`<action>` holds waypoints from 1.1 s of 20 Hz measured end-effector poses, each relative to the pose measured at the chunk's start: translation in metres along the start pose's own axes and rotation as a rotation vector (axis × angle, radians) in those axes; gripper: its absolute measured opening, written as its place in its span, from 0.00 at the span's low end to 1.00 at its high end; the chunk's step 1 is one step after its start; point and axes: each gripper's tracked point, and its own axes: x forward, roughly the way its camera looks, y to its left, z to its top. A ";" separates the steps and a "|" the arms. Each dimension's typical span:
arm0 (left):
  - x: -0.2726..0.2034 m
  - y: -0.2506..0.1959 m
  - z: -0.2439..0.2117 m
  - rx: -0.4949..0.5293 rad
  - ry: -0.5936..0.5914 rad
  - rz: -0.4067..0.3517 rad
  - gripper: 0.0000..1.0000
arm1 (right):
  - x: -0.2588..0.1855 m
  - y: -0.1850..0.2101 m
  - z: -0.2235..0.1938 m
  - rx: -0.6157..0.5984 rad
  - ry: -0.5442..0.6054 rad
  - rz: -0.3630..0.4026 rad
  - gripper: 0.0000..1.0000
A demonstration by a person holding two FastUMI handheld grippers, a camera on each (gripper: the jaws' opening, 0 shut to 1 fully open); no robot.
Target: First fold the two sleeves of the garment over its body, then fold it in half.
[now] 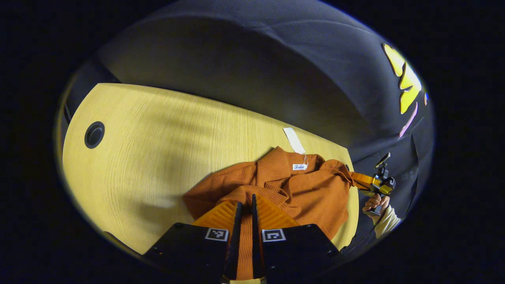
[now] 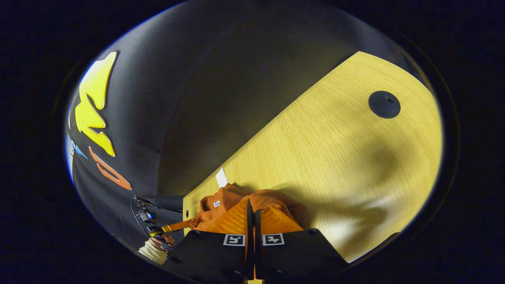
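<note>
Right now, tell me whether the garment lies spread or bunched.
Bunched: the orange garment sits crumpled in folds on the table, held between both grippers.

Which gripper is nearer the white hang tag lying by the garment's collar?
Hard to call. Both the left gripper and right gripper clamp the orange garment short of the hang tag; neither touches it.

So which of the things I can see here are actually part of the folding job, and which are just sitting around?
Part of the job:
- orange ribbed garment
- left gripper, shut on the garment
- right gripper, shut on the garment

Just there:
- wooden table
- white hang tag tied to the collar
- round cable hole
- round cable cap
</note>
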 end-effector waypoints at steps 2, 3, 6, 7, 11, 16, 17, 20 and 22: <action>0.000 -0.001 -0.001 0.011 0.002 -0.004 0.24 | 0.000 0.004 0.001 0.048 0.001 0.030 0.02; -0.002 -0.006 0.000 0.018 -0.002 -0.013 0.25 | -0.002 0.004 0.002 0.074 0.002 0.033 0.05; -0.006 -0.008 0.005 0.052 -0.023 -0.008 0.30 | 0.003 0.006 0.003 0.092 -0.005 0.010 0.00; -0.007 -0.013 0.004 0.058 -0.020 -0.029 0.31 | 0.005 0.008 0.003 0.087 -0.003 0.004 0.11; -0.007 -0.034 0.007 0.040 -0.041 -0.065 0.51 | -0.002 0.022 0.010 0.098 -0.009 0.038 0.28; -0.020 -0.031 0.009 0.091 -0.069 0.005 1.00 | -0.003 0.036 0.017 0.042 -0.033 0.023 0.60; -0.020 -0.032 0.011 0.106 -0.083 0.023 0.98 | -0.002 0.036 0.020 0.027 -0.049 0.002 0.72; -0.037 -0.037 0.022 0.130 -0.152 0.075 0.98 | -0.020 0.048 0.046 0.057 -0.127 0.016 0.72; -0.054 -0.038 0.027 0.136 -0.204 0.112 0.98 | -0.033 0.054 0.052 0.038 -0.163 -0.006 0.65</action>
